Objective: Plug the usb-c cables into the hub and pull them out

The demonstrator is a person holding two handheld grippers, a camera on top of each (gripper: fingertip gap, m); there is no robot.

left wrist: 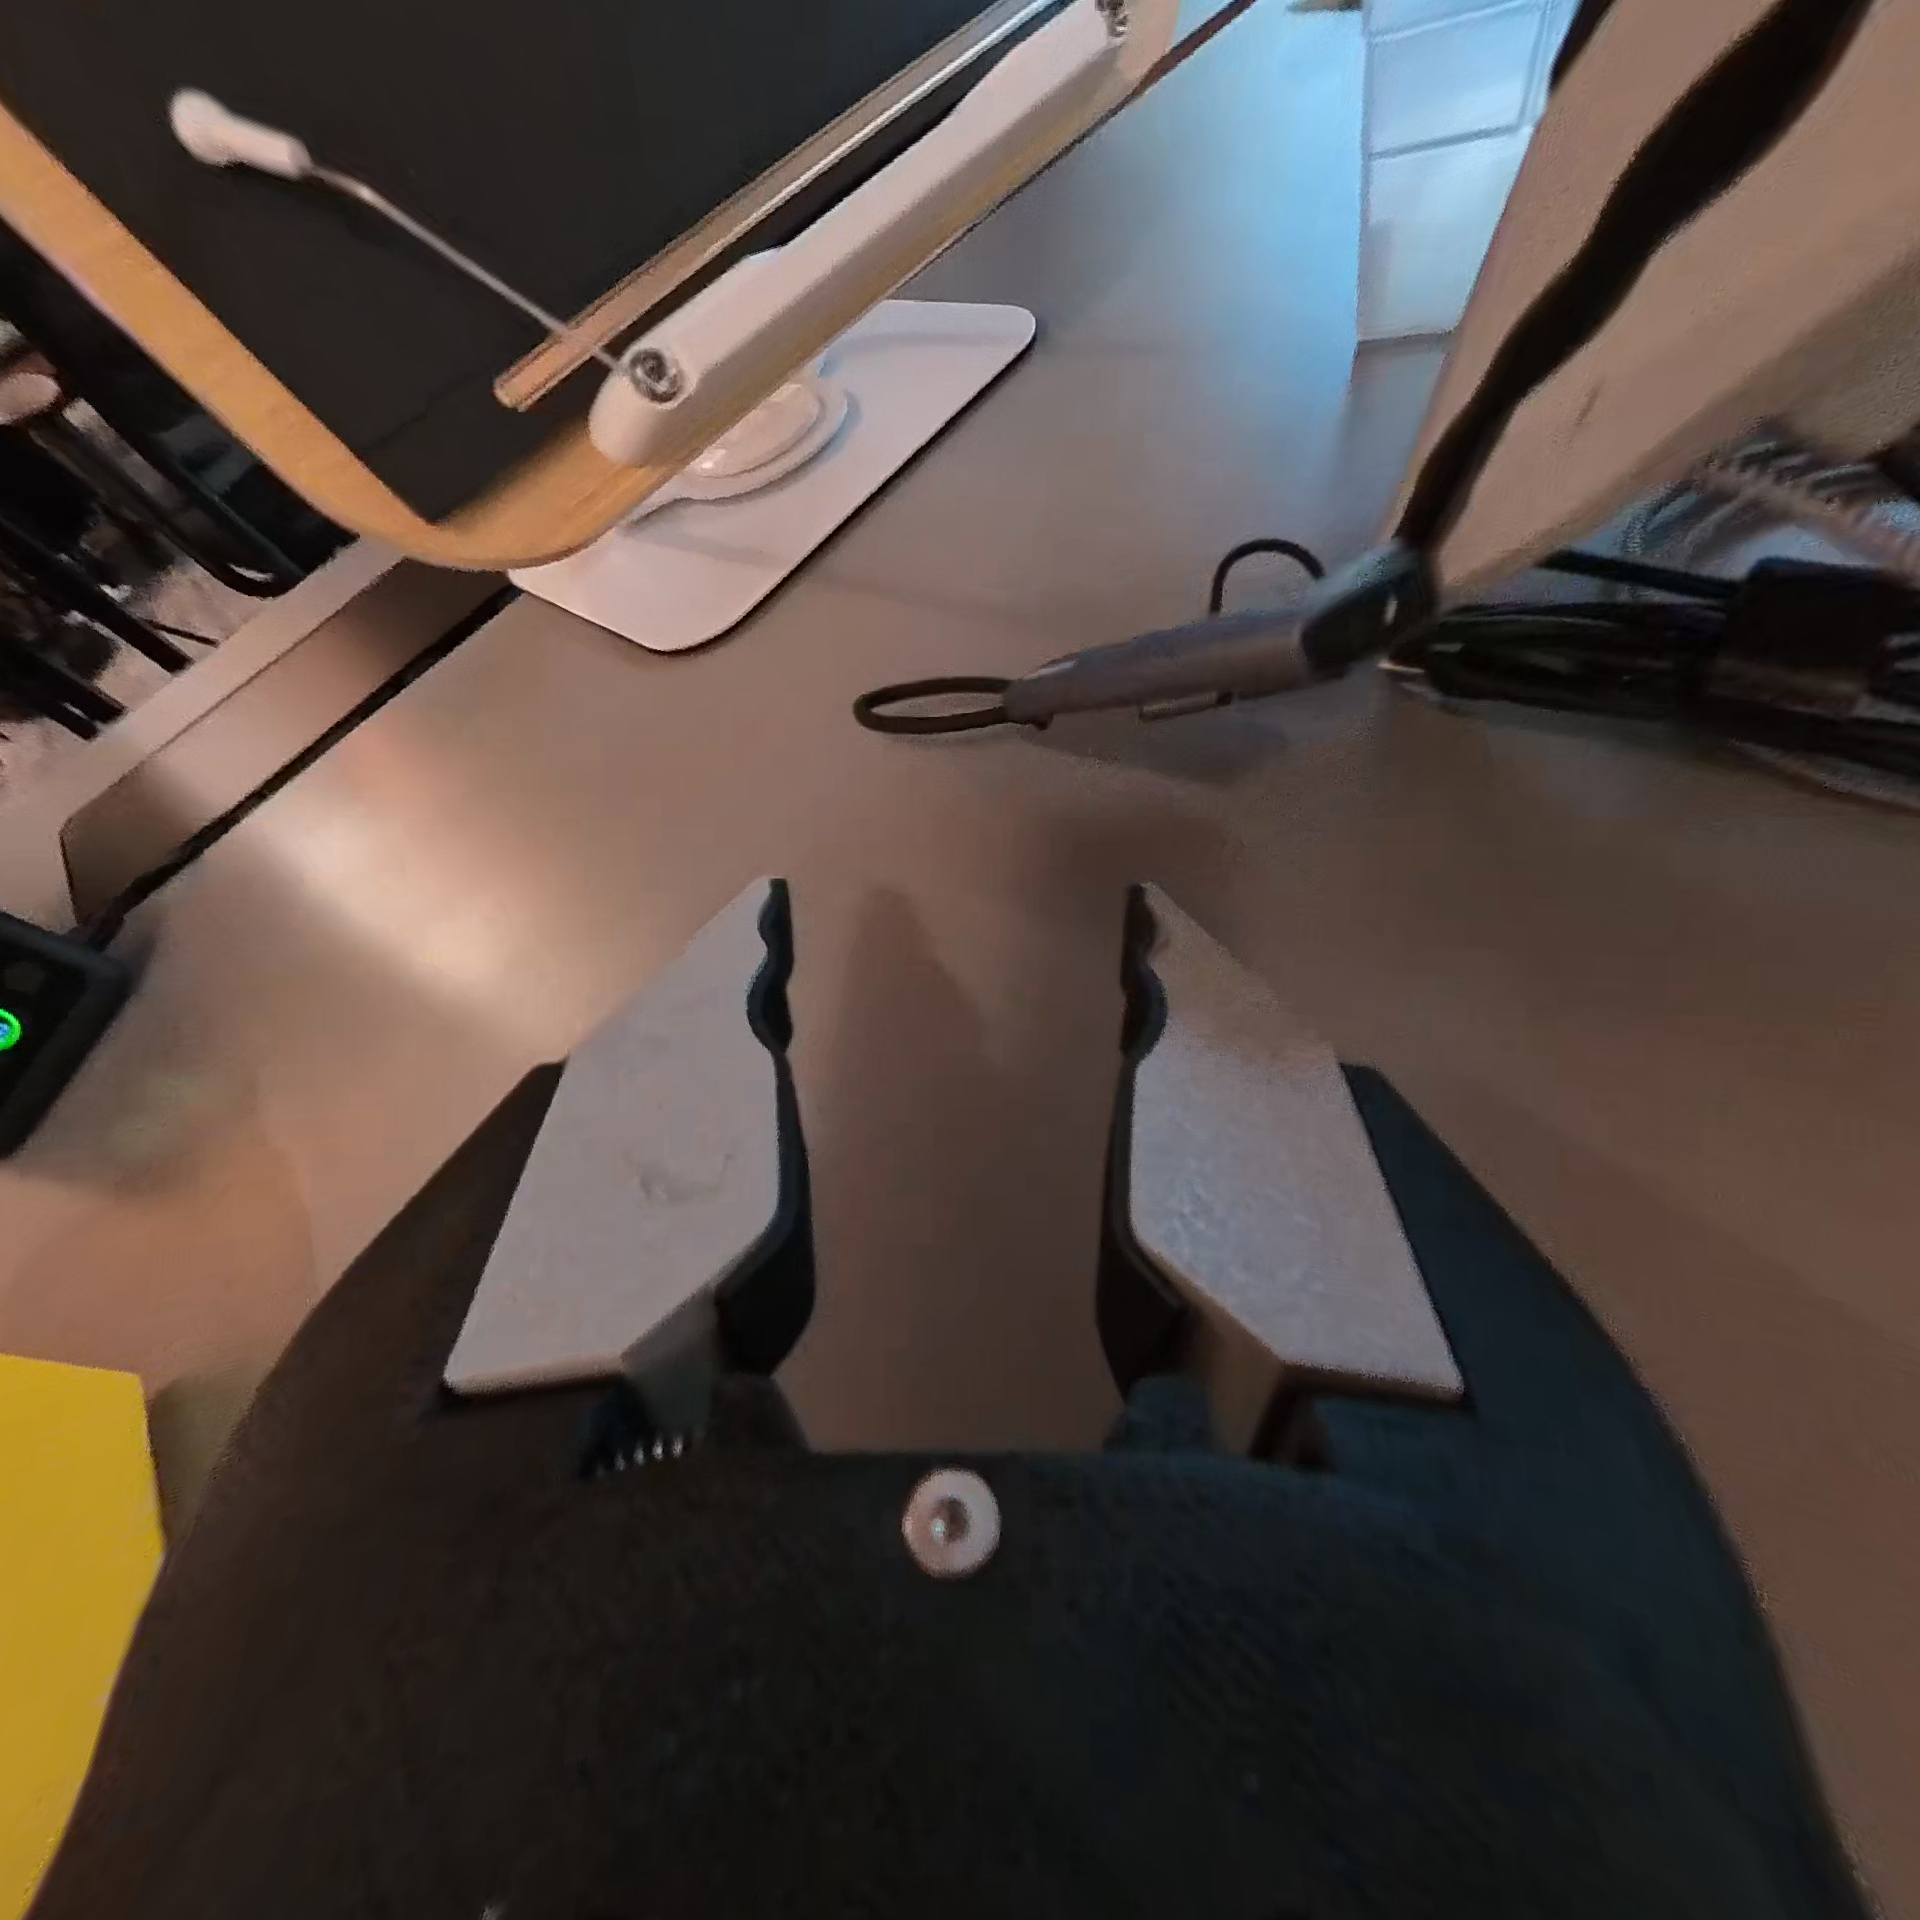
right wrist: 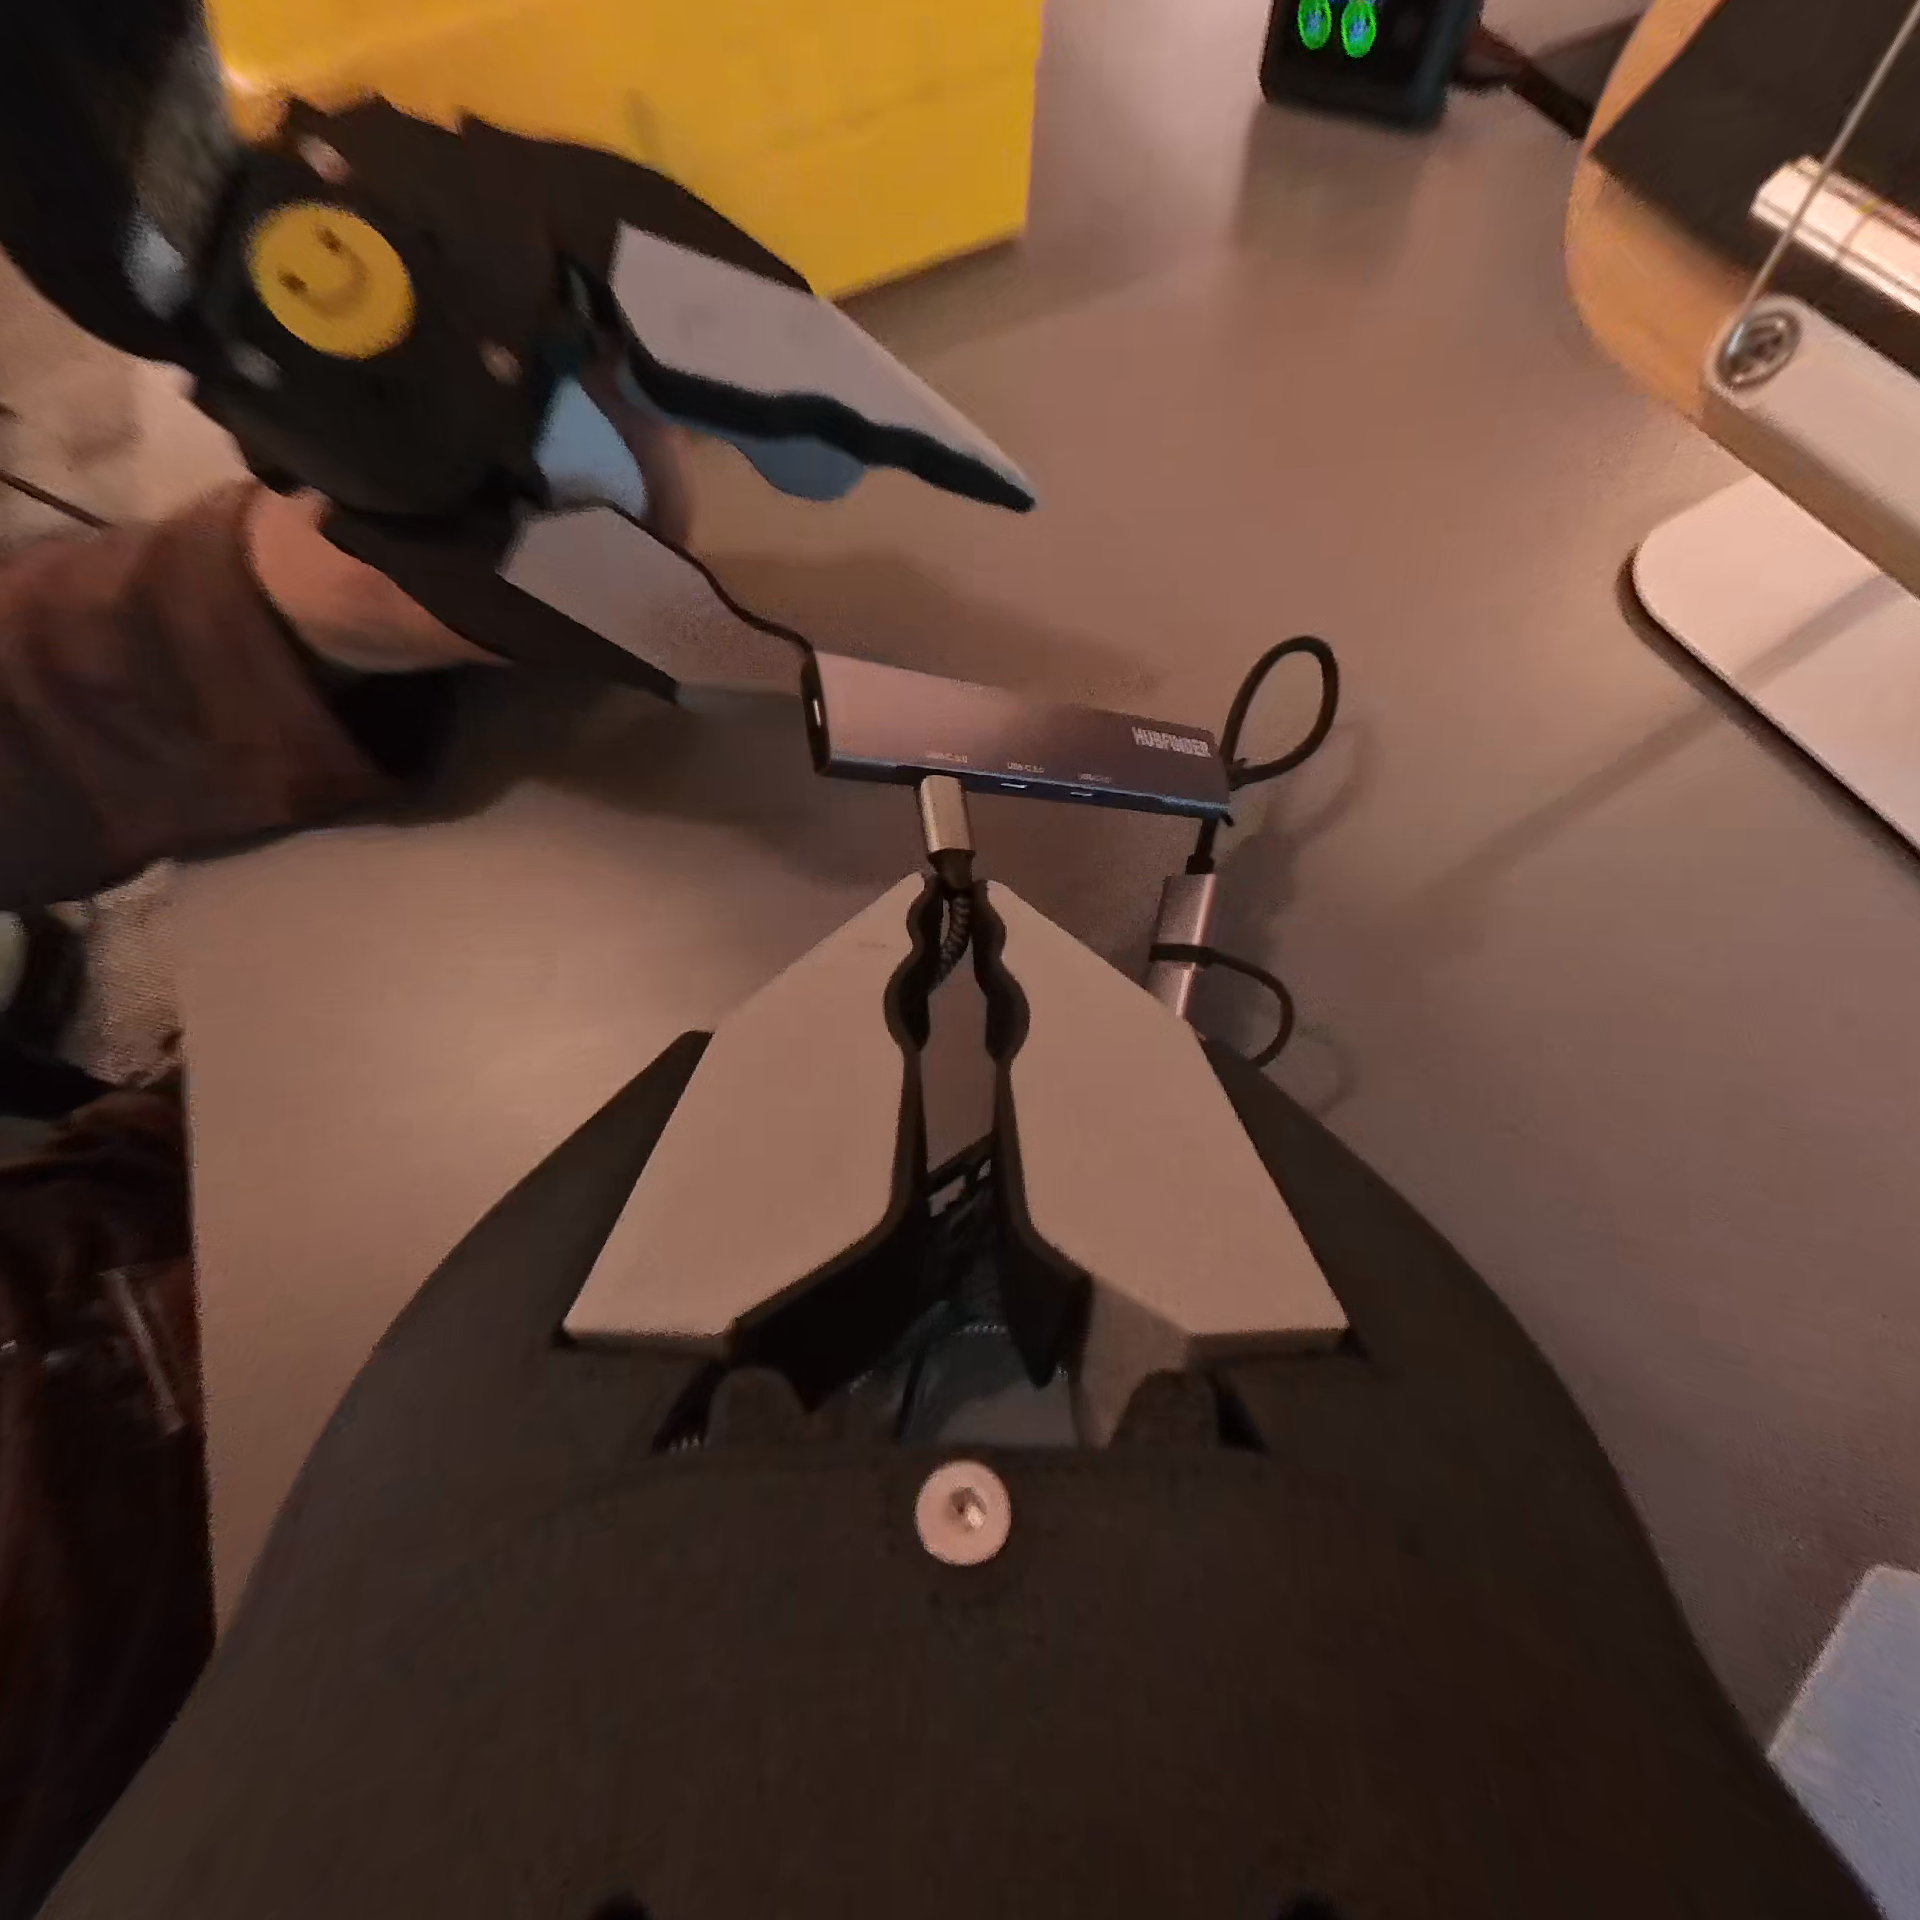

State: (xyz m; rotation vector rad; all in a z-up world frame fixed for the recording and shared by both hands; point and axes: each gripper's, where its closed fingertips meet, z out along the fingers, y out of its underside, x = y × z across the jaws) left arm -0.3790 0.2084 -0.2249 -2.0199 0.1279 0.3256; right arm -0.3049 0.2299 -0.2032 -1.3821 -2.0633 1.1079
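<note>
A slim grey hub [right wrist: 1018, 727] lies on the grey table, with its own black cable looped at its right end [right wrist: 1278, 707]. A silver USB-C plug [right wrist: 945, 821] sits in the hub's leftmost front port. My right gripper [right wrist: 951, 899] is shut on the braided cable just behind that plug. A second silver plug [right wrist: 1179, 935] lies loose beside my right finger. My left gripper [right wrist: 914, 571] is open and empty, hovering by the hub's left end. In the left wrist view, the left gripper [left wrist: 956, 904] faces the hub [left wrist: 1195, 644] ahead and to the right, under the right gripper's finger [left wrist: 1662, 312].
A yellow box [right wrist: 727, 104] stands behind the left gripper. A small black device with green lights [right wrist: 1351, 52] sits at the back. A monitor's white stand base [left wrist: 831, 468] is close to the hub. A bundle of black cables [left wrist: 1662, 675] lies at the right.
</note>
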